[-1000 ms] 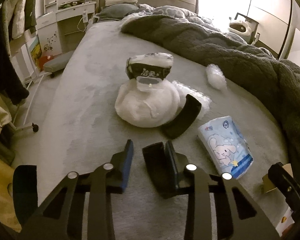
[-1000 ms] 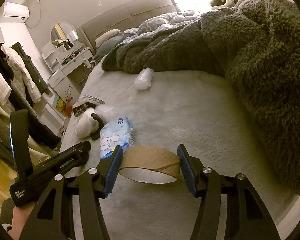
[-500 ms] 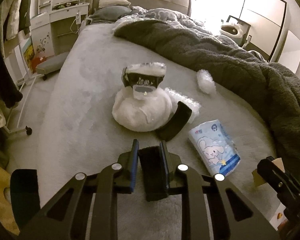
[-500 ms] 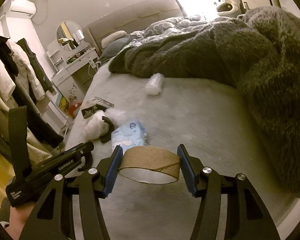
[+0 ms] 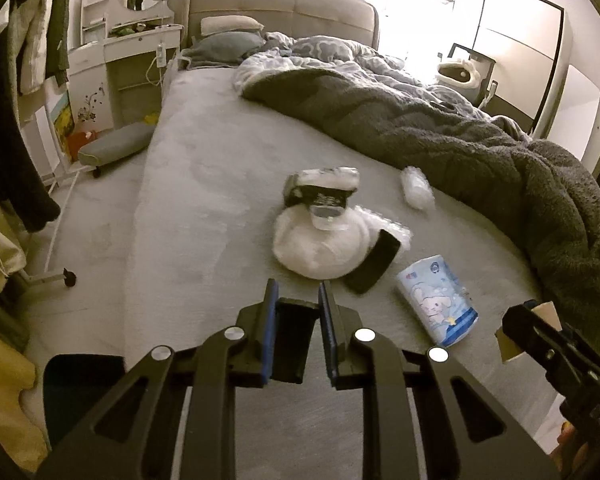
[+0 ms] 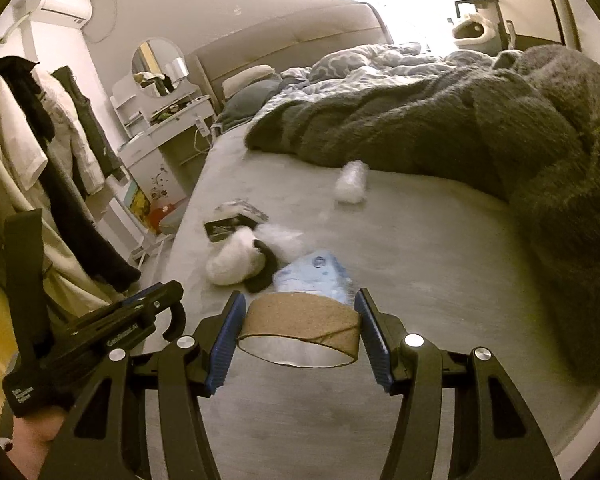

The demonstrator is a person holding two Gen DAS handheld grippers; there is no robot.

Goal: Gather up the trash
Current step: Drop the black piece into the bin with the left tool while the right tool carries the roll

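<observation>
Cardboard ring [image 6: 300,326] pinched in right tool [image 6: 300,332], flat black piece [image 5: 294,338] in left tool [image 5: 296,316], over fuzzy bed [image 5: 204,184].

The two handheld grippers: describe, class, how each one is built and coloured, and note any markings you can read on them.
The left gripper and the right gripper look alike: black angular linkage arms with cut-out slots, round silver pivot pins, and two flat fingers faced with ribbed blue pads. In the right wrist view, the left gripper's black body bears small white lettering, too blurred to read. No cables or sleeves show.
</observation>
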